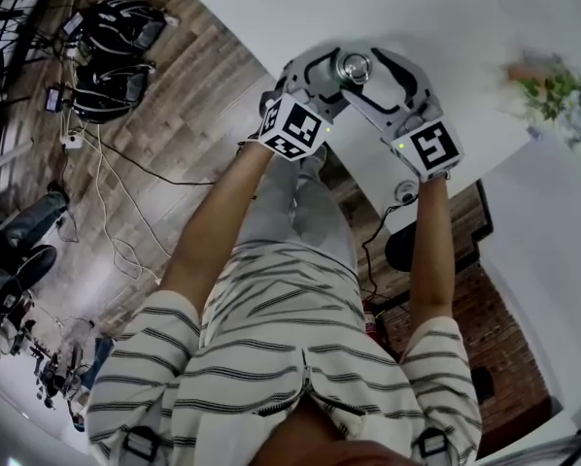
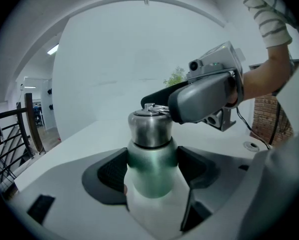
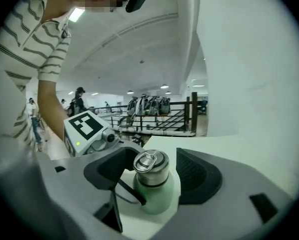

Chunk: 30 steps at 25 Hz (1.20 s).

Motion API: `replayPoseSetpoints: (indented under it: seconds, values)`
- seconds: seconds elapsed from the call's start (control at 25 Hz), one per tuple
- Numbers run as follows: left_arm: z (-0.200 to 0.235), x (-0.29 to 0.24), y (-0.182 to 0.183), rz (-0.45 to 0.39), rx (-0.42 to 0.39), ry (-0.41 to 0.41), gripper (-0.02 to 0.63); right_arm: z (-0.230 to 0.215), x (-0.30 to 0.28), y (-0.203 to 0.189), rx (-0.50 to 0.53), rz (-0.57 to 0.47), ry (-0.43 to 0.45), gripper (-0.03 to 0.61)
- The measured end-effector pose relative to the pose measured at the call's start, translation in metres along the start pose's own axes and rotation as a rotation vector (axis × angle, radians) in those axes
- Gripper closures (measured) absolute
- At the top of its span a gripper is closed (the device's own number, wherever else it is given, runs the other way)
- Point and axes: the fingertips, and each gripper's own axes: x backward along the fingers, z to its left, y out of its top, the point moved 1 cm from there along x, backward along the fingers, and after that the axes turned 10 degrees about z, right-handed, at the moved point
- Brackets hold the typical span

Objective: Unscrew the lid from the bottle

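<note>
A pale green bottle [image 2: 150,176] with a steel lid [image 2: 149,126] stands between the jaws of my left gripper [image 2: 152,170], whose dark pads [image 2: 108,171] press on its shoulder from both sides. In the right gripper view the same lid [image 3: 150,168], with a ring on top, sits between the pads of my right gripper [image 3: 150,176]. There is a gap on each side, so that gripper is open around the lid. From the head view the two grippers meet from opposite sides over the lid [image 1: 354,66] at the near edge of the white table [image 1: 446,17].
A small green plant [image 1: 553,90] stands on the table to the right. Below the table edge lie wooden floor, loose cables and dark bags [image 1: 116,56]. A round cable port [image 1: 404,194] sits near the table corner. People and railings show far behind.
</note>
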Motion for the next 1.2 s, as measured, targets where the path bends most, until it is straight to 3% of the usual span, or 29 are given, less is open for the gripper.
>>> replayPoseSetpoints:
  seconds: [0.24,0.64,0.84,1.2]
  values:
    - [-0.001,-0.002,0.0,0.004,0.003,0.003,0.299,-0.003,0.003,-0.005,-0.226,-0.06,-0.203,0.27]
    - [-0.001,0.0,-0.002,0.0,0.006,0.004,0.299,-0.003,-0.013,-0.017,-0.353,-0.019,-0.42,0.325]
    - [-0.001,-0.001,-0.001,-0.002,0.006,0.001,0.299,-0.003,-0.012,-0.017,-0.323,-0.018,-0.417,0.333]
    - [-0.001,-0.002,-0.001,-0.002,0.002,-0.003,0.299,-0.001,-0.01,-0.02,-0.223,0.015,-0.278,0.341]
